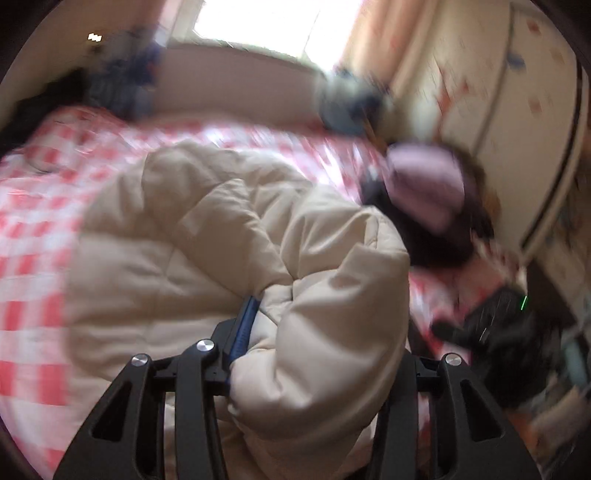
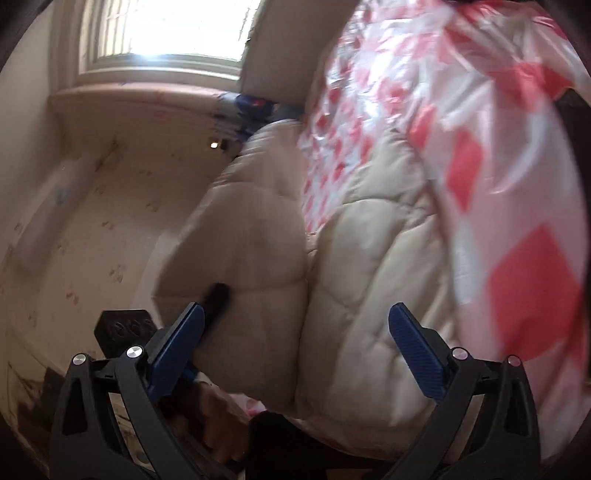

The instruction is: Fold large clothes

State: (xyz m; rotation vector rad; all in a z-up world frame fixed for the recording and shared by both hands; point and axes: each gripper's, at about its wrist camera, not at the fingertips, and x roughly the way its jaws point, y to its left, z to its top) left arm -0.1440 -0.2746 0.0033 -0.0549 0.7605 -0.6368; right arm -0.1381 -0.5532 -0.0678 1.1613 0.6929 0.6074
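Note:
A cream padded coat lies on a bed with a red and white checked cover. My left gripper is closed around a thick bunched fold of the coat; one blue pad shows, the other is hidden under the fabric. In the right wrist view the coat fills the middle, with a raised part to the left. My right gripper is open, blue pads wide apart, with coat fabric between and in front of them. The other gripper shows blurred at right in the left wrist view.
A pink and dark item lies at the bed's right edge. Dark clothes are heaped by the headboard under a bright window. A pale wardrobe stands to the right. A patterned wall shows at left.

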